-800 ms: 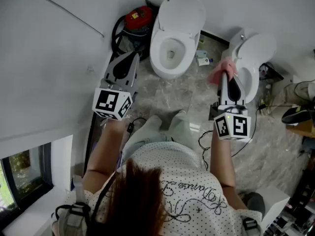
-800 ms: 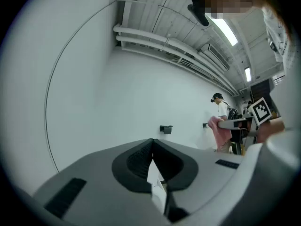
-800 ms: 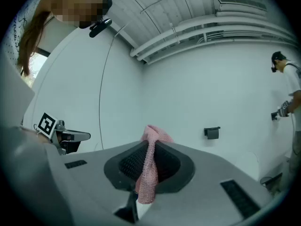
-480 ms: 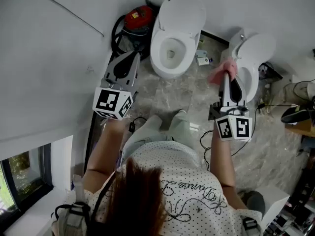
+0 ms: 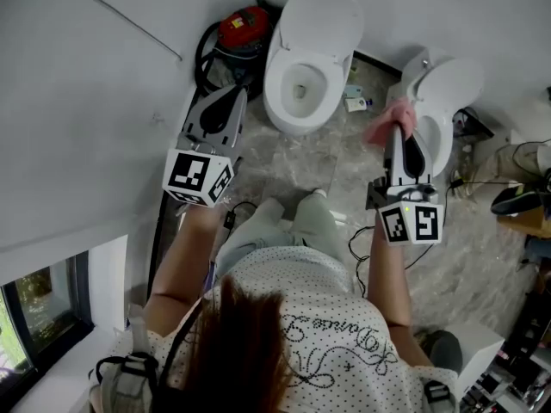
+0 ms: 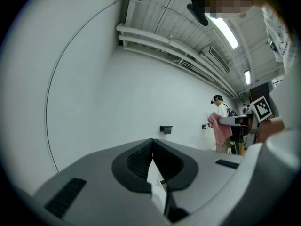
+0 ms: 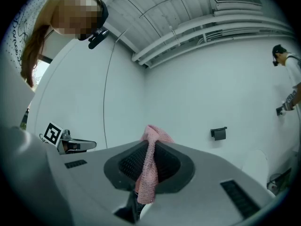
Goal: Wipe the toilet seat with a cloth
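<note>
A white toilet [image 5: 297, 93] stands at the top middle of the head view, its lid [image 5: 323, 20] raised against the wall. My left gripper [image 5: 238, 98] hovers left of the bowl, shut with nothing between its jaws; in the left gripper view it [image 6: 153, 144] points at the bare wall. My right gripper [image 5: 398, 130] is held right of the toilet, shut on a pink cloth [image 5: 388, 125]. In the right gripper view the cloth [image 7: 148, 171] hangs down between the jaws of that gripper [image 7: 149, 144]. Both grippers are apart from the toilet.
A second white fixture [image 5: 448, 97] stands behind the right gripper. A red appliance with a black hose [image 5: 241, 31] sits left of the toilet. Small items [image 5: 354, 103] and cables [image 5: 362, 243] lie on the marble floor. Another person [image 7: 289, 79] stands at the far wall.
Almost nothing: the right gripper has drifted slightly toward me with the cloth still in it. The left gripper holds its place.
</note>
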### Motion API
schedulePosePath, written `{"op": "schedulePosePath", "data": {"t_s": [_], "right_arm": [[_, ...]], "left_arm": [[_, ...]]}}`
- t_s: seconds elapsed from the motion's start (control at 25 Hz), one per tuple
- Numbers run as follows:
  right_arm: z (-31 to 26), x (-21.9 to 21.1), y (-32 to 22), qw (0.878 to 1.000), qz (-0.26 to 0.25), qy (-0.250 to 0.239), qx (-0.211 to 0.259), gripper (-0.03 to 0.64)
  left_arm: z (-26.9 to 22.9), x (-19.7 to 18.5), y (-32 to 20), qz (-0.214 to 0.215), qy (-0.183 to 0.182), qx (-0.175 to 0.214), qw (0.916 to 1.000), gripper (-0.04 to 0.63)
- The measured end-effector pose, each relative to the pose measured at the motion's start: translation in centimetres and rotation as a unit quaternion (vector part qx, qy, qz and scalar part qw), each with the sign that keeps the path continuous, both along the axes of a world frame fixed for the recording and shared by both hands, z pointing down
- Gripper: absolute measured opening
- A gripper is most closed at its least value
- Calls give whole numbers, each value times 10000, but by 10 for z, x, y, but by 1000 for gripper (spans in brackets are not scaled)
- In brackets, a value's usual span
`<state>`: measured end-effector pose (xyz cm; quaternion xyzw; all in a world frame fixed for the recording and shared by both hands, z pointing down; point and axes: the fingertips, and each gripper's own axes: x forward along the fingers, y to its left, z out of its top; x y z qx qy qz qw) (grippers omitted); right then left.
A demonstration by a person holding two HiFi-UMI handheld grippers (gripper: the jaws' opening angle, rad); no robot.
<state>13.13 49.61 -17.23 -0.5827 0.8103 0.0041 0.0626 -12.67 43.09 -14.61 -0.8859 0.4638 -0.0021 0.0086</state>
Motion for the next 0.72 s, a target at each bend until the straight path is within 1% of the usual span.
{"op": "schedulePosePath", "data": {"t_s": [0.16, 0.28, 0.48, 0.72], "right_arm": [[6, -2, -4, 9999, -34, 1, -125, 44], [13, 2, -19, 9998, -71, -16, -200, 44], [21, 11, -62, 9991, -265, -85, -315, 44], [19, 23, -133, 9981, -551, -152, -246, 44]], "left_arm": [[9, 1, -6, 24, 0, -138, 9999, 5], [15, 7, -20, 55, -28, -203, 9998, 5], [19, 23, -51, -37, -93, -294, 9995, 5], [16, 43, -108, -184, -128, -256, 9994, 5]]}}
